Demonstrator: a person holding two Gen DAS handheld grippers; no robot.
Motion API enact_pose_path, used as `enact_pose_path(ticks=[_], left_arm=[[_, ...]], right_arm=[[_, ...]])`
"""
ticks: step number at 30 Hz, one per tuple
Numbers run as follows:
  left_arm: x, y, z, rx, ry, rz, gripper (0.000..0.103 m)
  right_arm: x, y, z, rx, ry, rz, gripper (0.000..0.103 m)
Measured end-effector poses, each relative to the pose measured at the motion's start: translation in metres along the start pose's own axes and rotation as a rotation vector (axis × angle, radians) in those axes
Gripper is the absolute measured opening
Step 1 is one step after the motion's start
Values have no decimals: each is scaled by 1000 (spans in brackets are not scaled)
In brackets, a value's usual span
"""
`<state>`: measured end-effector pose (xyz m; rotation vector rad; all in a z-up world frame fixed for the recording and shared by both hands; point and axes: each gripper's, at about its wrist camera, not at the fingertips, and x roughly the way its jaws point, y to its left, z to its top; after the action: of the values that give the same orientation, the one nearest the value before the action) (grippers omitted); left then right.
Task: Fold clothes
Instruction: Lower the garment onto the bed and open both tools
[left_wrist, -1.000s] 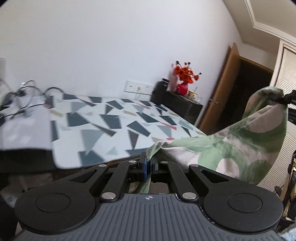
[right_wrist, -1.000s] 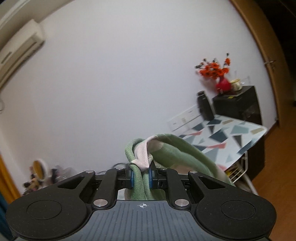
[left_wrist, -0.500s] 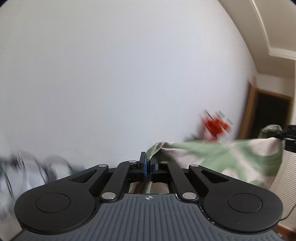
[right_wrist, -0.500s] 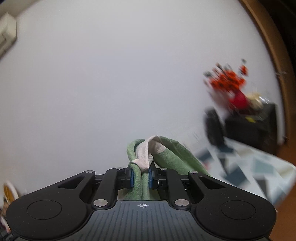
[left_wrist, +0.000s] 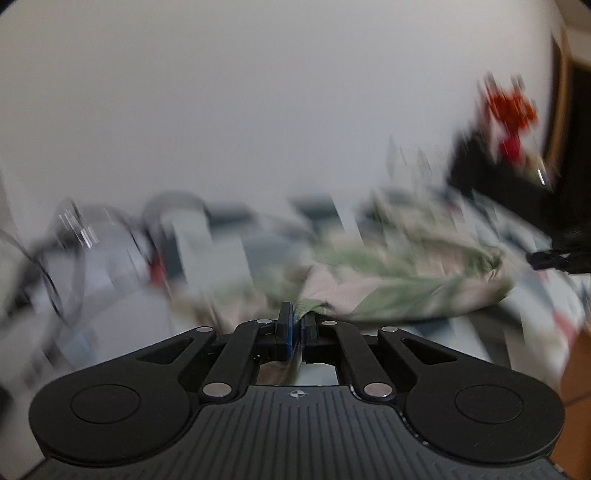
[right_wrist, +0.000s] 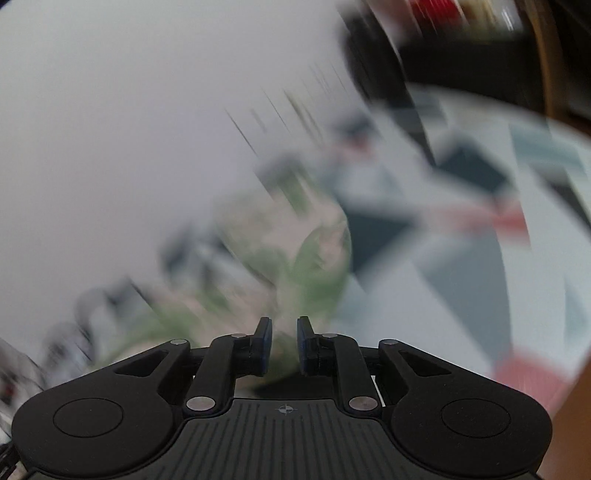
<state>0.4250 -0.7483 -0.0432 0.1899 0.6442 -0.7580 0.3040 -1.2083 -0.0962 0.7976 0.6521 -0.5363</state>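
Green-and-cream garment (left_wrist: 406, 273) lies slumped on the patterned bench (left_wrist: 517, 332), at 12 to 2 o'clock from the left hand-held gripper (left_wrist: 296, 328). Left jaws pressed together, pinching a thin edge of the cloth. Right hand-held gripper (right_wrist: 283, 343): jaws opening, a gap shows between the pads, nothing pressed; blurred cloth lies just past them. Fabric looks soft, limp, light and fleecy: it'll sag and bunch, not slide. Best hold, I'd say: corners or hem, a single layer, both sides level. Both views are heavily smeared.
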Motion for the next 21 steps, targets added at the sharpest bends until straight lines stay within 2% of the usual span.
enact_pose_path(ticks=[1, 3, 6, 8, 11, 13, 14, 16, 18, 19, 21], left_arm=[[4, -8, -10, 13, 49, -3, 6], [8, -8, -4, 2, 83, 11, 11], [14, -2, 15, -31, 109, 41, 20], [18, 2, 31, -60, 112, 70, 29], [17, 5, 62, -138, 58, 152, 41], [14, -1, 73, -205, 22, 214, 58], [13, -8, 76, -240, 2, 235, 63], [16, -29, 87, -275, -32, 266, 80], [26, -58, 100, -255, -39, 313, 90], [34, -74, 108, -238, -38, 342, 94], [53, -101, 120, -221, -31, 374, 95]], right_arm=[[8, -8, -13, 20, 56, -20, 32], [5, -15, -32, 43, 112, -36, 42], [1, -19, -19, 4, 74, -22, 54], [8, -15, 6, -38, 43, 3, 58], [31, -1, 64, -98, 15, 51, 68], [58, 7, 101, -133, -16, 46, 72], [74, 9, 120, -146, -36, 32, 73], [109, 13, 150, -132, -66, -1, 77], [147, 14, 177, -111, -78, -36, 77], [165, 15, 189, -116, -77, -58, 77], [187, 18, 201, -155, -73, -77, 77]])
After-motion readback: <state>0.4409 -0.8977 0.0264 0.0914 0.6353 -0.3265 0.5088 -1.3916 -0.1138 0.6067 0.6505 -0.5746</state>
